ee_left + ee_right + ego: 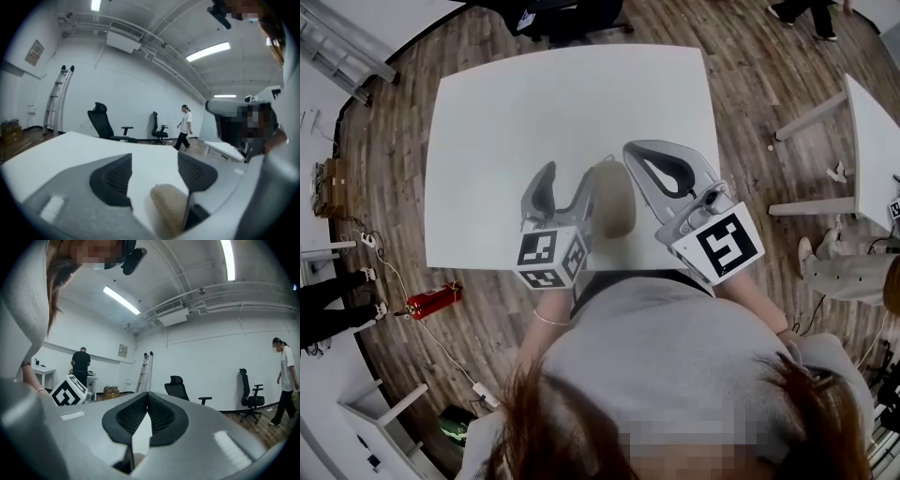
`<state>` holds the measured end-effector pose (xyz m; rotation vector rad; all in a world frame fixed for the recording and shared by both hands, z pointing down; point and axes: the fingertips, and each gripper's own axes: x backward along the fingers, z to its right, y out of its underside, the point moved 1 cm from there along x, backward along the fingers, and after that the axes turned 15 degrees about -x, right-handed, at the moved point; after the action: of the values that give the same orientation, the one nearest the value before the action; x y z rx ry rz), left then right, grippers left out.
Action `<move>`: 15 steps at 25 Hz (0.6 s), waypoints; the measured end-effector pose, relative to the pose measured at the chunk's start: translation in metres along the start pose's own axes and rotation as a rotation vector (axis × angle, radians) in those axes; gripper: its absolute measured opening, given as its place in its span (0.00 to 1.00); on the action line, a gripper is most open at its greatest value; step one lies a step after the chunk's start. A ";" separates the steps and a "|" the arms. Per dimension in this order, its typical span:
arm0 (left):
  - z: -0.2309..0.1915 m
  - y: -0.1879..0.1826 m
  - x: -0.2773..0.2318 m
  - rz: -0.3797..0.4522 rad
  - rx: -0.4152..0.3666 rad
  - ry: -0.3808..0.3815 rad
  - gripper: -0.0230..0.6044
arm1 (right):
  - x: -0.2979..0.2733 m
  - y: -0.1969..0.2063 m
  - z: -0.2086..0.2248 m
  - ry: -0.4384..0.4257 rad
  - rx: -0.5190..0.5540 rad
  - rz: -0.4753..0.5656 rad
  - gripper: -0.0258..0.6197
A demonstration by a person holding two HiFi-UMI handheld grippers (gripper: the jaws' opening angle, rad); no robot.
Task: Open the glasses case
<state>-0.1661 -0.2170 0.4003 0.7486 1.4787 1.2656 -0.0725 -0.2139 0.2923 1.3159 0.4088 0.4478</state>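
The white table (487,141) in front of you is bare except for the job itself, which sits close to its near edge, straight ahead of you.

Your left gripper (567,187) is down at table level on the left of it with its jaws standing well apart. In the left gripper view (154,164) the right-hand jaw lies just beside the case's side, perhaps touching it, while the left-hand jaw is well clear over bare table, so nothing is clamped. Your right gripper (649,159) reaches in from the right with its jaws closed, tips meeting and gripping nothing (147,397).

The glasses case (612,199) is a tan, rounded oblong lying flat between the two tools, its long side running near to far. From above it reads as one smooth closed shell, with no lid lifted and no gap showing.

So the opening looks not yet begun: you have both tools at the case, but you have yet to steady it, find the seam and lift the lid.
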 end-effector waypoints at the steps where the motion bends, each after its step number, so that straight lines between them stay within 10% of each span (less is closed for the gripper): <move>1: 0.000 0.014 -0.004 -0.038 0.033 0.009 0.53 | 0.000 0.001 0.000 0.006 -0.009 0.002 0.05; 8: 0.039 0.097 -0.030 -0.309 0.233 0.220 0.71 | 0.002 0.003 0.004 0.024 -0.035 0.009 0.05; 15: 0.050 0.111 -0.043 -0.371 0.337 0.295 0.77 | 0.000 0.006 0.007 0.017 -0.008 -0.008 0.05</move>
<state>-0.1223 -0.2107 0.5212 0.4783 1.9978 0.8782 -0.0689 -0.2187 0.2995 1.3029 0.4254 0.4537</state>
